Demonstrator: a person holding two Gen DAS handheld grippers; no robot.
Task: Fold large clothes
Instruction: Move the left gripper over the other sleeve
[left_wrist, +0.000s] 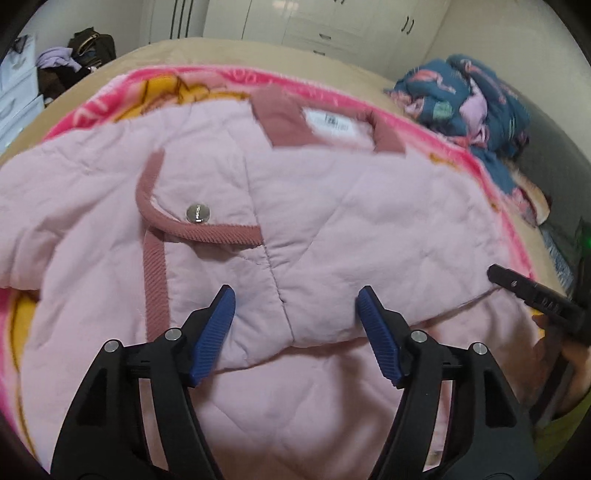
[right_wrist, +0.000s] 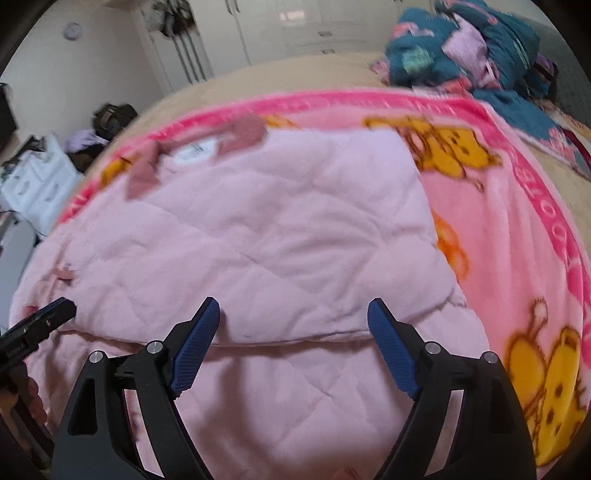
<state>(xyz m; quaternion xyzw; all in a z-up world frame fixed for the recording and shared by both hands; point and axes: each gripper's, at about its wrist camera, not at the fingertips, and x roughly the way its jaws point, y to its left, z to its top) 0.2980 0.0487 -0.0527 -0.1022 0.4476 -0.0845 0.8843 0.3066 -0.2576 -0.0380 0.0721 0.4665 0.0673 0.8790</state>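
Hovering over the pink quilted jacket (left_wrist: 332, 206), the left claw (left_wrist: 295, 295) has its blue pads spread wide and grips nothing. The right claw (right_wrist: 293, 306) is likewise wide open and empty, poised above the same garment. The jacket fills the centre of both views, lying on a pink cartoon blanket (right_wrist: 517, 229) spread across the bed (left_wrist: 207, 51); its collar (left_wrist: 280, 122) and label sit toward the upper middle of the left view, a snap button (left_wrist: 198, 213) left of centre. A folded edge runs across the lower middle of each frame, just ahead of the claw tips, with another layer of the jacket beneath it.

By my reading, one fold is already laid down and the claws are between grasps. The next move likely calls for pinching that near edge, or the bottom layer below it, with both claws level, then carrying it toward the collar. A crumpled blue floral cloth (right_wrist: 461, 44) lies at upper right, well apart.
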